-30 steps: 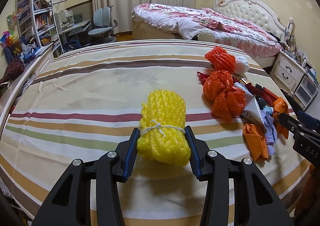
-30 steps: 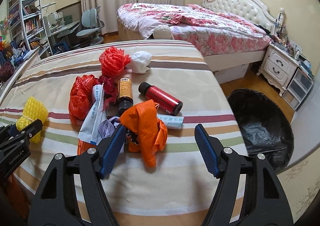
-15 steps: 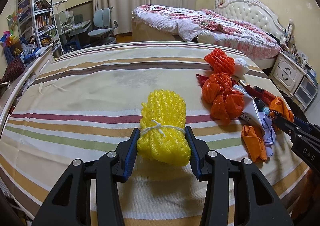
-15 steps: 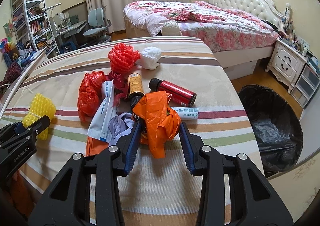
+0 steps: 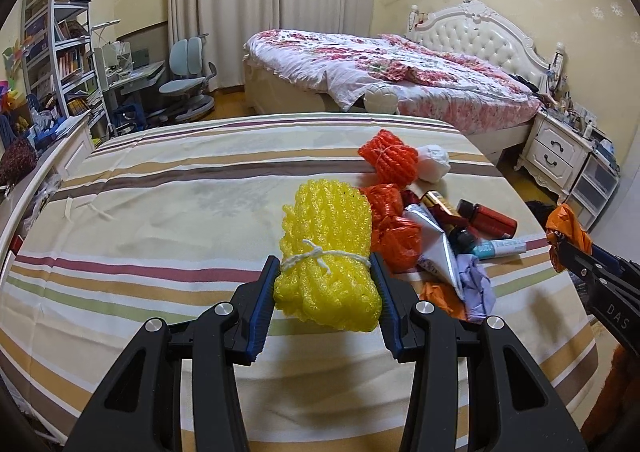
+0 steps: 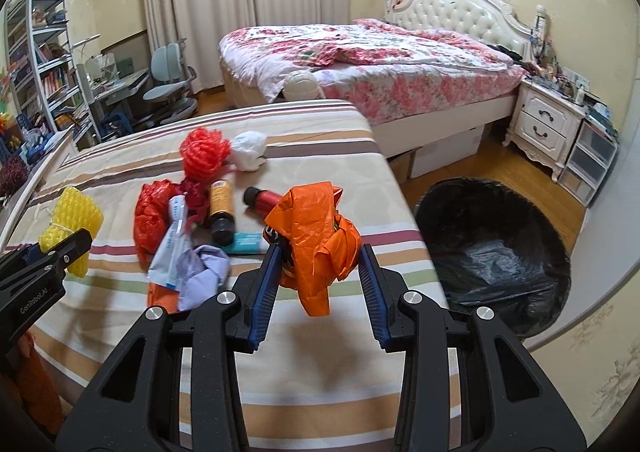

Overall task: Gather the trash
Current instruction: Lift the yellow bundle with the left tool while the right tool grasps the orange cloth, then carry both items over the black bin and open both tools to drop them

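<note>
My left gripper (image 5: 326, 284) is shut on a yellow foam net bundle (image 5: 326, 248) tied with white string, held above the striped bed cover (image 5: 160, 236). It also shows in the right wrist view (image 6: 74, 224). My right gripper (image 6: 318, 268) is shut on a crumpled orange plastic bag (image 6: 316, 240), lifted off the cover; the bag also shows in the left wrist view (image 5: 568, 228). A black-lined trash bin (image 6: 496, 252) stands on the floor to the right of the bed.
A trash pile lies on the cover: red foam net (image 6: 204, 152), white wad (image 6: 248, 150), red bags (image 6: 152, 212), two bottles (image 6: 222, 210), tubes, purple paper (image 6: 202, 272). A second bed (image 6: 360, 64), nightstand (image 6: 544, 124) and shelves (image 6: 40, 64) surround.
My right gripper closed on the orange bag and lifted it toward the bin side. My left gripper raised the yellow foam net and moved it right, toward the trash pile.
</note>
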`<state>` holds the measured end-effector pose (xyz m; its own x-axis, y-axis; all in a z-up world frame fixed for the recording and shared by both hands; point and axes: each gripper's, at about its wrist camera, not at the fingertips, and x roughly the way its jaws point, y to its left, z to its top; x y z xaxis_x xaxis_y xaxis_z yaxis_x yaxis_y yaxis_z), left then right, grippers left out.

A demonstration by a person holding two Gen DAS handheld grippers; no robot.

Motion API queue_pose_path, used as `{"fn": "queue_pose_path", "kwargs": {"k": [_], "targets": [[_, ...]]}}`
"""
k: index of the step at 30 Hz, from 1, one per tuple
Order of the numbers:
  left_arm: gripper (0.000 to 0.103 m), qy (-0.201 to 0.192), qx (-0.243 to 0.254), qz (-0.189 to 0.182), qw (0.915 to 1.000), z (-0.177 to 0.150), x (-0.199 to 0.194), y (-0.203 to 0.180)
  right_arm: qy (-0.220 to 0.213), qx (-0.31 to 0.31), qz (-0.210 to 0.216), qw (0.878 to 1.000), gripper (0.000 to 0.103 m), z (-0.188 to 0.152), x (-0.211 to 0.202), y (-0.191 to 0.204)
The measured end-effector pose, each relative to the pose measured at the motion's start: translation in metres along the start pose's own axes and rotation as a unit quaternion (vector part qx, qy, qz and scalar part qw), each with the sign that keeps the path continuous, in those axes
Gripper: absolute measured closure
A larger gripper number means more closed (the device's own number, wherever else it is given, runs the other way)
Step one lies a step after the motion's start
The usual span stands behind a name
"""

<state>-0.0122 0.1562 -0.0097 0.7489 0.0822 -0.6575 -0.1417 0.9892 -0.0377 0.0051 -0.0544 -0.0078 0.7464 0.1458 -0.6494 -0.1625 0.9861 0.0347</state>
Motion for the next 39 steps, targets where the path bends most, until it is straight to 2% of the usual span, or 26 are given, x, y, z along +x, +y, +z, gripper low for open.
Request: {"fn": "queue_pose_path", "kwargs": {"k": [12,23,34,39], "targets": [[0.058,-0.017,0.048,-0.056,0.9971,0.020,0.006,-0.079,-0.023,0.047,-0.065,0.997,0.064,0.012,-0.006,-0.073],[0.058,-0.016,0.101,-0.112,0.9884,0.031,0.029,-0.168,-0.022,0.090,-0.113,0.989,0.064,0.016,0.006,-0.141],[0.058,0.008,0.146,-0.128,0.9809,0.032,0.071,-0.235,0.003,0.121,-0.127,0.985,0.064,0.014,0.039,-0.189],[0.058,0.010,0.165,-0.123,0.9786,0.033,0.085,-0.261,0.013,0.131,-0.129,0.983,0.064,0.013,0.052,-0.203]]}}
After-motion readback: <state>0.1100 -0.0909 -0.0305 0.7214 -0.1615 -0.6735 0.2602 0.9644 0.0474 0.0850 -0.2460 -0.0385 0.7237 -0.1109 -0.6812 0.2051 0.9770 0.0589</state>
